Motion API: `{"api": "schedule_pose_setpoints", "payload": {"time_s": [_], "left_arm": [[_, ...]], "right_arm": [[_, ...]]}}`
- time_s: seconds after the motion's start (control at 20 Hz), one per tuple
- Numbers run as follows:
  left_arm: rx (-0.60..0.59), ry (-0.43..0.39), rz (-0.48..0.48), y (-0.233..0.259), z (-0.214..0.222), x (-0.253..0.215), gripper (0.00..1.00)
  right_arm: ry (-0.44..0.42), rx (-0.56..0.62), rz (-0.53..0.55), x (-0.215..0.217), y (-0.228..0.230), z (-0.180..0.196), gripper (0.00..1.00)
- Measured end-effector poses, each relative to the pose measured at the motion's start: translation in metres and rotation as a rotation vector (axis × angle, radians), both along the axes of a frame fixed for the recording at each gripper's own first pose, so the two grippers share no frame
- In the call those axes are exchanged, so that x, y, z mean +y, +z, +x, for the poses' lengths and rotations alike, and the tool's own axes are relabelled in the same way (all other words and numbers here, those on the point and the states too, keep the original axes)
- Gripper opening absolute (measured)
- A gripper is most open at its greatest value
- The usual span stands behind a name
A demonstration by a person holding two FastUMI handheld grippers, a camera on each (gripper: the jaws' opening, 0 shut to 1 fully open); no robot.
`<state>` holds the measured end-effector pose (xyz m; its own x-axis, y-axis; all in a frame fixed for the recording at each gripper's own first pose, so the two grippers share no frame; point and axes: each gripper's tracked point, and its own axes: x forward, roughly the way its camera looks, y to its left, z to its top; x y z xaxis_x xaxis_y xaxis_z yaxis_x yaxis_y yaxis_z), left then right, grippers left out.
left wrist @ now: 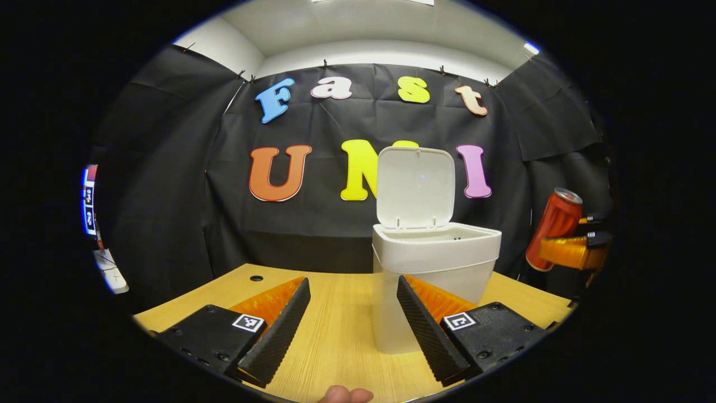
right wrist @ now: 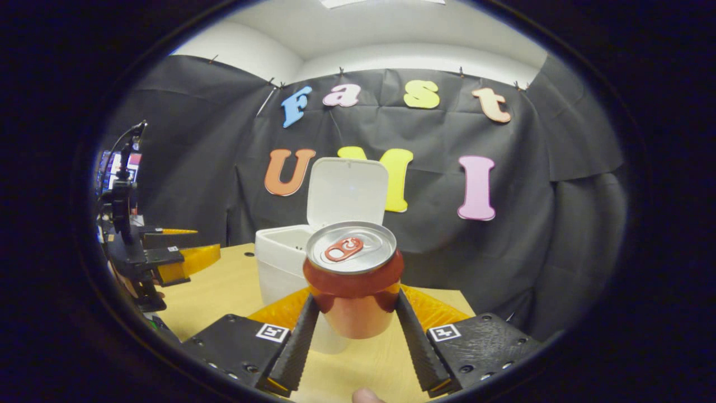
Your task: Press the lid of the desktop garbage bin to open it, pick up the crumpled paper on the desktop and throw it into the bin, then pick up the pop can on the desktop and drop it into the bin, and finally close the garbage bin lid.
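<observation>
The white garbage bin [left wrist: 436,254] stands on the wooden desktop [left wrist: 335,341] with its lid [left wrist: 415,187] swung upright. My left gripper [left wrist: 352,281] is open just in front of the bin, with nothing between its fingers. To the bin's right, the red pop can [left wrist: 555,224] hangs in the air, tilted, in the right gripper [left wrist: 570,252]. In the right gripper view, my right gripper [right wrist: 356,298] is shut on the red pop can [right wrist: 353,280], silver top up, above the desk. The bin [right wrist: 279,254] and its raised lid [right wrist: 347,193] stand just behind it. The left gripper [right wrist: 179,260] sits far left.
A round cable hole [left wrist: 256,277] lies in the desktop at the back left. A lit screen [left wrist: 89,198] and a stand [right wrist: 124,184] sit beyond the desk's left side. A fingertip [left wrist: 344,394] shows at the bottom edge.
</observation>
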<state>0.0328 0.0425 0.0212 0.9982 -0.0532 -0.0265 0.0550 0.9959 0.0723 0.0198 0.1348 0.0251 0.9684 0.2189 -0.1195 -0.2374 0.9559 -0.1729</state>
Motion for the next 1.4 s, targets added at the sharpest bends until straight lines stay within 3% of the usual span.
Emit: {"api": "schedule_pose_setpoints", "payload": {"time_s": [0.25, 0.65, 1.4], "left_arm": [[0.027, 0.005, -0.001, -0.02, -0.016, 0.01, 1.0], [0.012, 0.056, -0.007, -0.014, -0.034, 0.039, 1.0], [0.032, 0.05, -0.058, -0.016, -0.042, 0.05, 1.0]], "right_arm": [[0.015, -0.08, -0.048, 0.021, 0.028, 0.021, 0.75], [-0.005, -0.15, -0.045, 0.046, 0.06, 0.073, 0.75], [-0.017, -0.032, 0.018, 0.077, 0.082, 0.167, 0.75]]}}
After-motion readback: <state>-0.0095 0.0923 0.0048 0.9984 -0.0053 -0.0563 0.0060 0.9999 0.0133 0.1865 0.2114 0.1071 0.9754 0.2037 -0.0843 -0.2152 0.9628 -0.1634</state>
